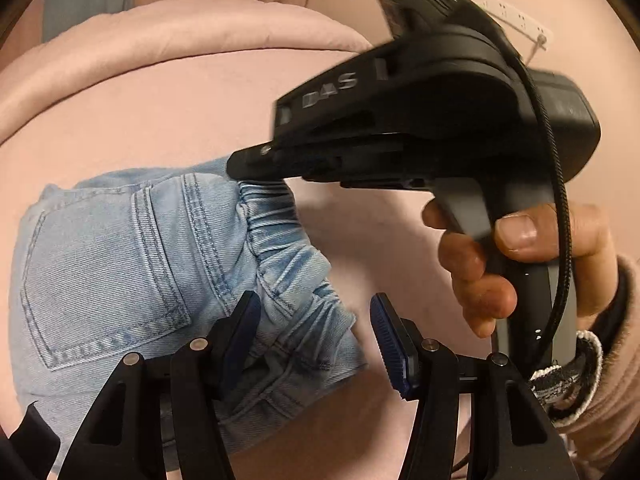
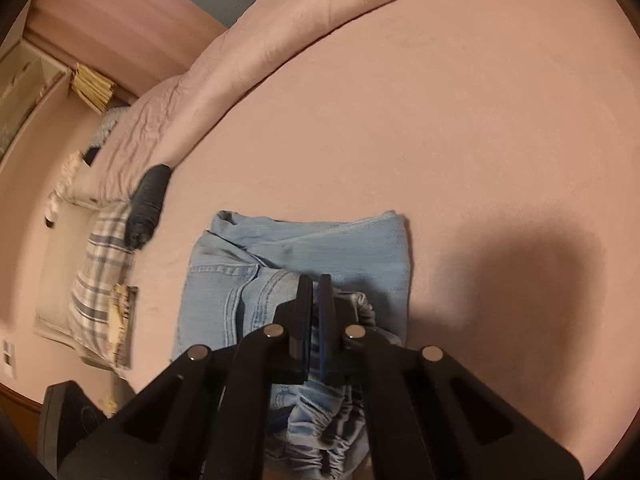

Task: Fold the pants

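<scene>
Pants [image 1: 120, 272]: light denim, folded into a compact bundle on the pink bed [image 1: 168, 120], waistband bunched toward the grippers.
Left wrist view: left gripper [image 1: 316, 344] released, jaws apart, straddling the elastic waistband with nothing pinched; right gripper [image 1: 244, 164] tip touches the denim's top edge, the person's hand [image 1: 500, 264] on its handle.
Right wrist view: right gripper [image 2: 315, 320] clenched, pads together above the pants [image 2: 320, 248]; whether cloth is pinched, I cannot tell.
Doing it well: I'd press the gathered waistband flat and square the edges.
Room: open bedding right and ahead; plaid cloth [image 2: 100, 280] and dark bundle [image 2: 148, 196] at the left edge.
</scene>
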The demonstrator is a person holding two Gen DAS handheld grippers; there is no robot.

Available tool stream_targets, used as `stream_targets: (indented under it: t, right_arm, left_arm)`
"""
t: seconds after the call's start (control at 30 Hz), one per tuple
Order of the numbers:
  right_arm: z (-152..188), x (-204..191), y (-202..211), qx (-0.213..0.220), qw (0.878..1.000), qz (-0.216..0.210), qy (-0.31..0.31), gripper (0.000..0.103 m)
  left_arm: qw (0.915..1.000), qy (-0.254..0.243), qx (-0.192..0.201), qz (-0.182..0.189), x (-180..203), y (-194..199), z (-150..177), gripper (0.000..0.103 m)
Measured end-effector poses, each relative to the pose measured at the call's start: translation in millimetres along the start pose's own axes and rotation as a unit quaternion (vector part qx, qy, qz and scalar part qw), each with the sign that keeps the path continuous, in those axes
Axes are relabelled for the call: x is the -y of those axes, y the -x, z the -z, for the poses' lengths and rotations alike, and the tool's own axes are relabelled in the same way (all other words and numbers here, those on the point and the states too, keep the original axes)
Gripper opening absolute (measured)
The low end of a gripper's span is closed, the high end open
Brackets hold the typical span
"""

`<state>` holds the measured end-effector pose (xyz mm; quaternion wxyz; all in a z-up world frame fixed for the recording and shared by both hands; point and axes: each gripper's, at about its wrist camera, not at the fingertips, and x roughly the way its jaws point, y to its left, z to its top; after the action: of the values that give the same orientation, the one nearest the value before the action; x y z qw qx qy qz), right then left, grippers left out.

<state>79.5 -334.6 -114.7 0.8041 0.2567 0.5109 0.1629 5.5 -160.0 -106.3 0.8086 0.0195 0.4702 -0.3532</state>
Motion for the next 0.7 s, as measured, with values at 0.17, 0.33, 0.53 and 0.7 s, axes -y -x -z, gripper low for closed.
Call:
stream_targets:
  t: [0.17,0.33,0.53,0.7]
  right_arm:
    - [3.8,-17.0,34.0,0.041,0.998,-0.023,0.030,0.017]
    - [16.6,-46.4,64.4,0.064,0.993,-0.007,0.096,0.032]
    - [44.7,-65.5,48.3,0.013,0.988,0.014,0.151,0.029]
    - [77.0,-55.3,8.5,-0.035,0.979,0.083,0.182,0.028]
  left_arm:
    - [0.9987,0.009,0.050,-0.009,-18.9,37.8,-11.2,0.056]
    - [0.9926,0.049,0.095,-0.057,-62.1,75.3,-14.3,0.056]
    - [0.9825,0.106,0.056,-0.142,-129.1,65.0,-6.6,0.056]
    - [0.9829,0.109,0.018,-0.147,-136.9,34.4,-0.4,0.056]
